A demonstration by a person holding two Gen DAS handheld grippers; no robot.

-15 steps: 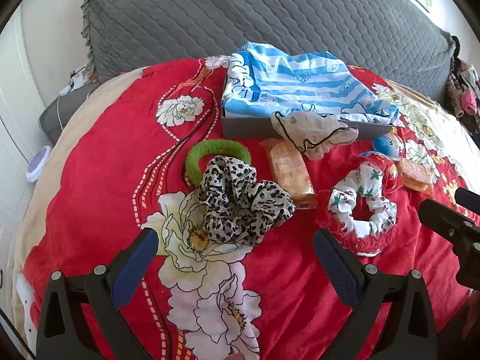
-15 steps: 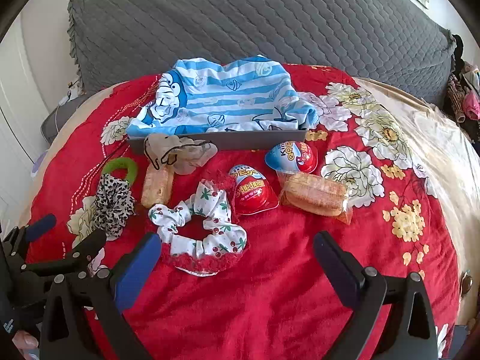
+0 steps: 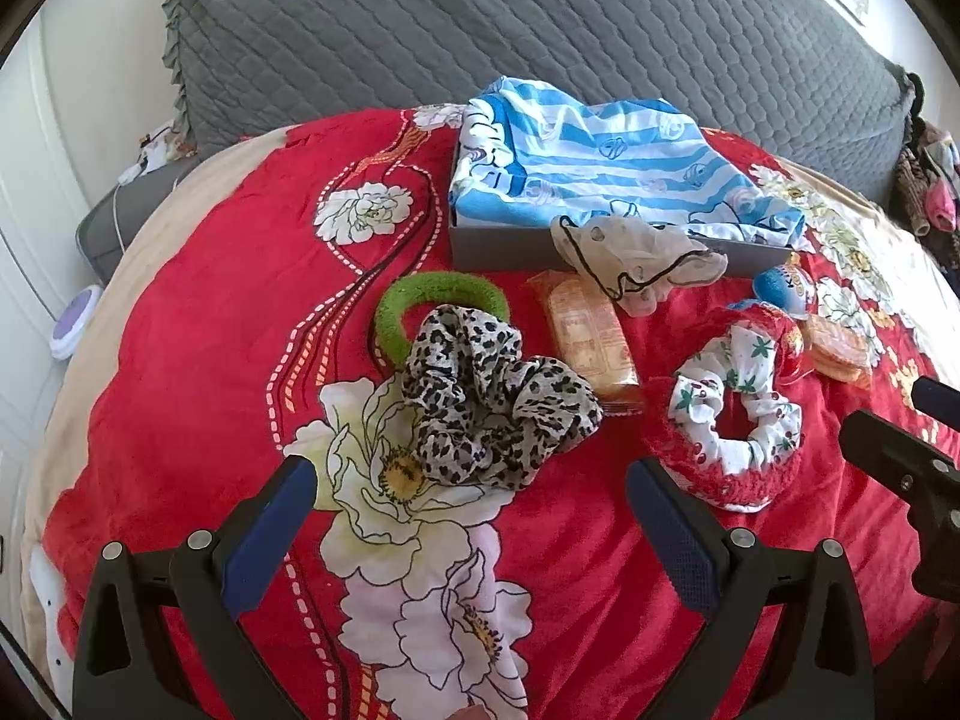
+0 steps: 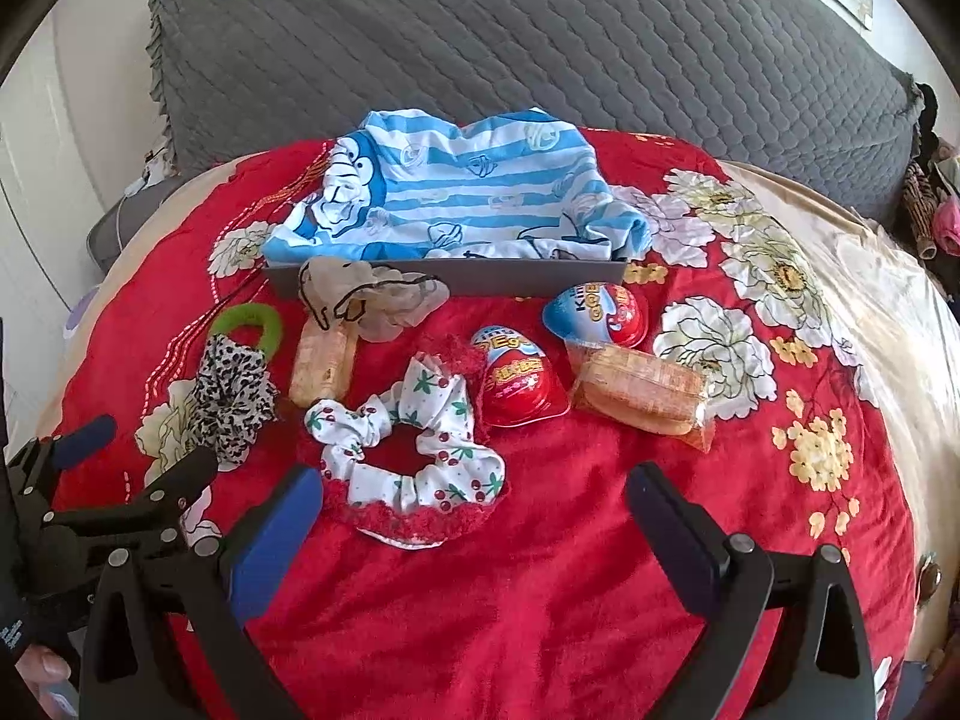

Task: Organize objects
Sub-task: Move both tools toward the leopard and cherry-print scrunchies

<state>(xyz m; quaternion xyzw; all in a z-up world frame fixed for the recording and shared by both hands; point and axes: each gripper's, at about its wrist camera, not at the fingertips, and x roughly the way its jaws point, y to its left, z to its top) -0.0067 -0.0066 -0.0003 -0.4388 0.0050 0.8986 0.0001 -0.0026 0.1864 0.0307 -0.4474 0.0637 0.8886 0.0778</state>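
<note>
On the red floral blanket (image 3: 198, 360) lie a leopard-print scrunchie (image 3: 492, 402) over a green ring scrunchie (image 3: 438, 294), a cherry-print scrunchie (image 3: 738, 414), a beige sheer scrunchie (image 3: 636, 252), wrapped biscuits (image 3: 591, 336) and two chocolate eggs (image 4: 519, 375) (image 4: 600, 312) with another biscuit pack (image 4: 645, 393). A grey box (image 3: 504, 246) lined with blue striped cloth (image 3: 600, 162) stands behind. My left gripper (image 3: 471, 501) is open just short of the leopard scrunchie. My right gripper (image 4: 474, 504) is open, over the cherry scrunchie (image 4: 414, 456).
A grey quilted headboard cushion (image 3: 480, 18) runs along the back. A white and purple round gadget (image 3: 75, 324) sits off the bed's left side. Clothes (image 3: 930, 180) hang at the far right. The blanket's cream border (image 4: 888, 312) lies to the right.
Both grippers have barely shifted; the scene looks nearly the same and nothing was picked up or released.
</note>
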